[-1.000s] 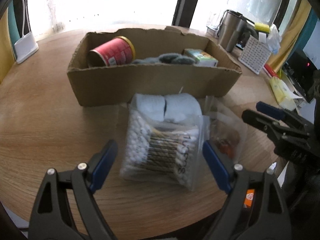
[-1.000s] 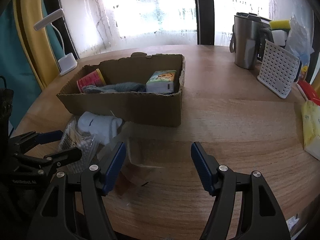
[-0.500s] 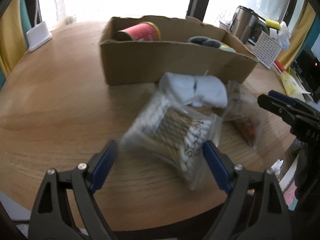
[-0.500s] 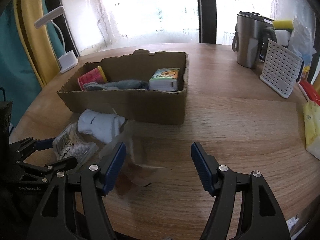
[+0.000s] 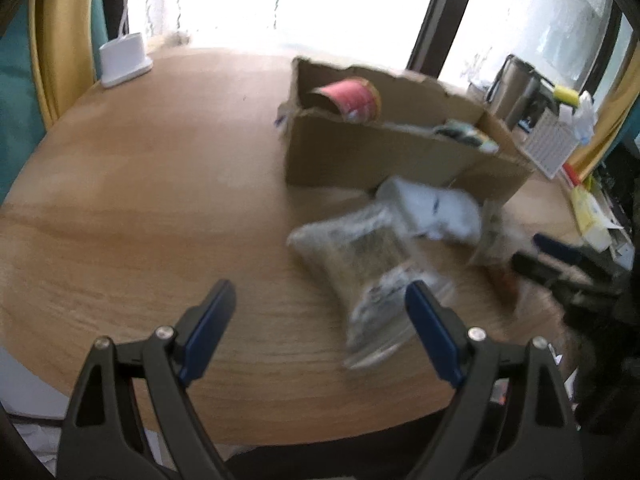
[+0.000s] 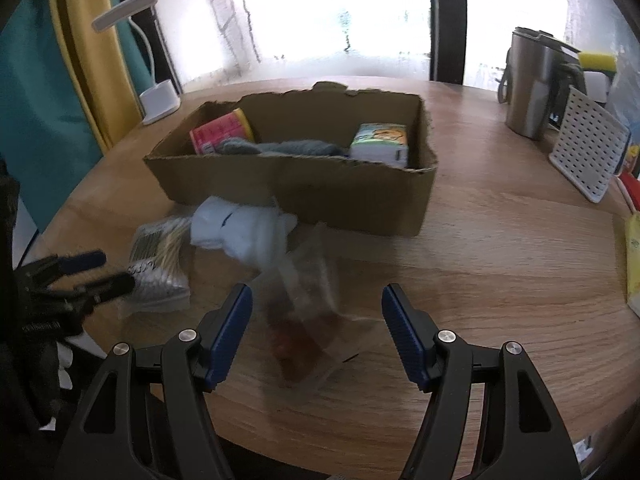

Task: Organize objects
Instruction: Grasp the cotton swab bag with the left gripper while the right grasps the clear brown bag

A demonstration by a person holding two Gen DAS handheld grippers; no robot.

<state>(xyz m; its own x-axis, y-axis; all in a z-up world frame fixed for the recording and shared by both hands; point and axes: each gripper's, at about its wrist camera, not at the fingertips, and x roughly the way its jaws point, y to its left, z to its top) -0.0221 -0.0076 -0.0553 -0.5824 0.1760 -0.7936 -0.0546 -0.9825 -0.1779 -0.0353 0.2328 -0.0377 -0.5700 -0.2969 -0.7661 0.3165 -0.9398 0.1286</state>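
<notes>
Blurred, perhaps snack-filled bag [image 6: 308,320] between claw [image 6: 316,334] tips

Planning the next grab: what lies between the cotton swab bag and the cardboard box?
White socks, right wrist view, against the cotton swab bag and before the cardboard box.

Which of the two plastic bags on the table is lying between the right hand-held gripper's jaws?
The clear bag with reddish contents; the cotton swab bag lies off to its left, by the left hand-held gripper.

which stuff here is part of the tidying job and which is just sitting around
Job: cardboard box, red can, grey cloth, small carton, white socks, cotton swab bag, clear snack bag.

Lying about: steel mug, white rack, desk lamp.
</notes>
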